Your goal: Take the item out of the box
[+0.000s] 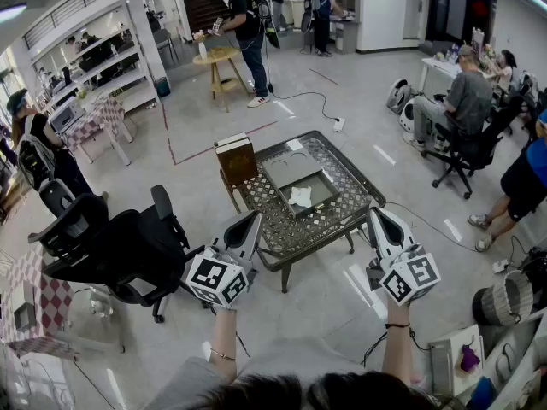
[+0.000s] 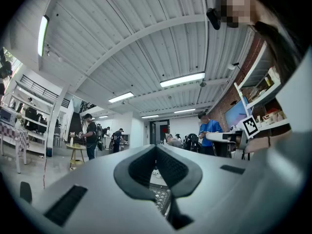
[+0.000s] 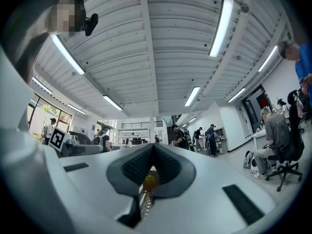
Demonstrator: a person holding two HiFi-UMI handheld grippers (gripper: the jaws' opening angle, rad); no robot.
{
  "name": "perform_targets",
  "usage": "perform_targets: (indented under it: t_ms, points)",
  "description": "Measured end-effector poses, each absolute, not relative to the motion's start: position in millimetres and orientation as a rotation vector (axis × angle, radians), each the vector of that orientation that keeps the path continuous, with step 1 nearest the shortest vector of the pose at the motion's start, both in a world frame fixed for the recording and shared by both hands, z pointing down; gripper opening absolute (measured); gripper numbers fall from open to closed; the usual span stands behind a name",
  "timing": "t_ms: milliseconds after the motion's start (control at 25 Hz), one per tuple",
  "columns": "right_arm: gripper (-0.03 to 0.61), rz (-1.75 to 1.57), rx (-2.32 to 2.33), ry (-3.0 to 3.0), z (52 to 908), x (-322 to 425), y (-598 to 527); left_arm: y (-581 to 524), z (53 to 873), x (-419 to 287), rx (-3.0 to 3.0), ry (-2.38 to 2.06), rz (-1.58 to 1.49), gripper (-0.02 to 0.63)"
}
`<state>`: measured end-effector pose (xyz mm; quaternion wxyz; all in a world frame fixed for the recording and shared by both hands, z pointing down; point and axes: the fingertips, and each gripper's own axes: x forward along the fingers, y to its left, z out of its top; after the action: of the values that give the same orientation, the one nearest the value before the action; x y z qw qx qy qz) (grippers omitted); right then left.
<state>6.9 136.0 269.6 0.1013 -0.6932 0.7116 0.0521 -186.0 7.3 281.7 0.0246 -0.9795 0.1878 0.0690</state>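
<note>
On the metal lattice table (image 1: 295, 244) lies a shallow dark box (image 1: 314, 203), its flat lid (image 1: 286, 169) laid back behind it. A crumpled white item (image 1: 301, 196) rests inside the box. My left gripper (image 1: 250, 222) hangs over the table's near left corner and is shut with nothing in it. My right gripper (image 1: 378, 216) hovers at the near right corner and is shut and empty too. In the left gripper view the left gripper (image 2: 156, 150) has its tips meeting. The right gripper (image 3: 153, 147) in the right gripper view shows the same. Both point up and away across the room.
A brown wooden case (image 1: 237, 159) stands upright on the table's far left corner. A black office chair (image 1: 120, 246) sits just left of my left gripper. Seated people (image 1: 466, 109) and a floor cable (image 1: 316, 101) are off to the right and behind.
</note>
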Motion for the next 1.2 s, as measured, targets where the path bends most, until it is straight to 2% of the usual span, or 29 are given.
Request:
perform_targets:
  t_ms: [1200]
  points:
    - [0.021,0.156,-2.052,2.119,277.1,44.2,137.9,18.2,298.9,-166.0,-3.039,0.709,0.115,0.017]
